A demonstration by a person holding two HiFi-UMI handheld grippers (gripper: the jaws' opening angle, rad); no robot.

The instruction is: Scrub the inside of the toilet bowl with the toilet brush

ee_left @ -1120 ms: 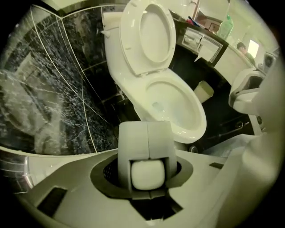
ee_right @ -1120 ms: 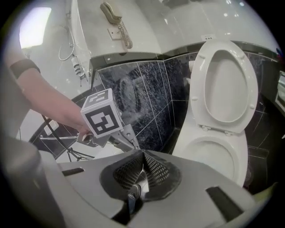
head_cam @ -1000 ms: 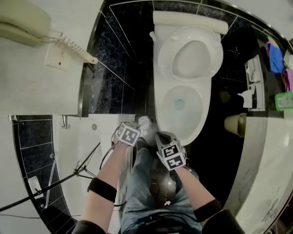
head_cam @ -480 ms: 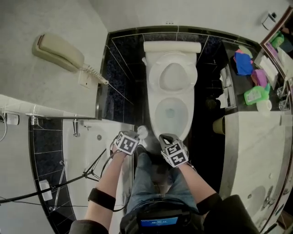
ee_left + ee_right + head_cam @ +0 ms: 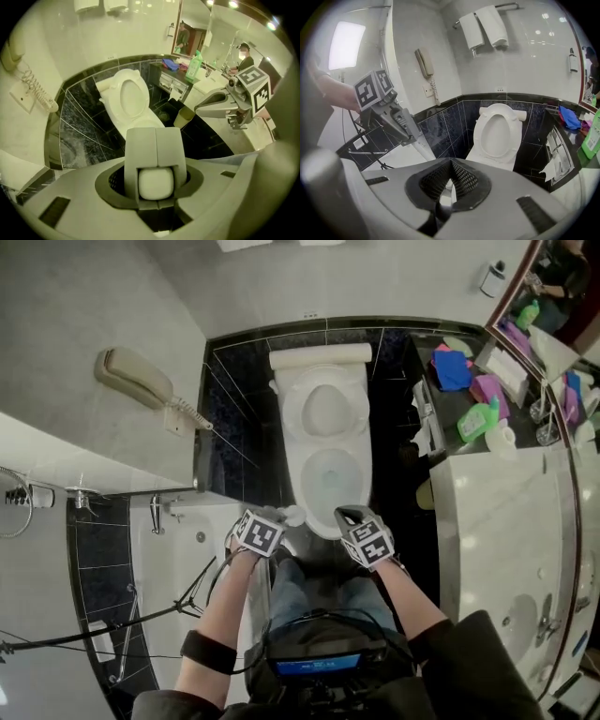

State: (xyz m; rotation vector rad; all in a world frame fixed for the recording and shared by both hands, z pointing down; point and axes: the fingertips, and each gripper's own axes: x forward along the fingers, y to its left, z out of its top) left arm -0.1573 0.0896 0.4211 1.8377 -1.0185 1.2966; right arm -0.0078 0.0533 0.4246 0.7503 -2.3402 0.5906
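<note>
Gripping the white toilet brush (image 5: 156, 183) by its handle, the left tool (image 5: 155, 143) is clenched on it: the handle's rounded end sits between the jaws and the rod slants down below the tool. Just to its right, the right tool (image 5: 450, 169) has its jaw tips pressed together with nothing in them. Both tools point down over the person's jeans (image 5: 314, 589). Just ahead of them stands the white toilet (image 5: 323, 442), its seat raised. The front rim of the bowl (image 5: 330, 486) lies near the tool tips, and the brush is outside the bowl, by its front left edge. A beige container (image 5: 184, 117) sits on the dark floor ahead and to the right. Farther right, a table (image 5: 487, 521) carries a green bottle (image 5: 475, 418) and coloured cloths (image 5: 452, 368). Far left of the left tool, a phone (image 5: 136, 379) hangs on the wall.
</note>
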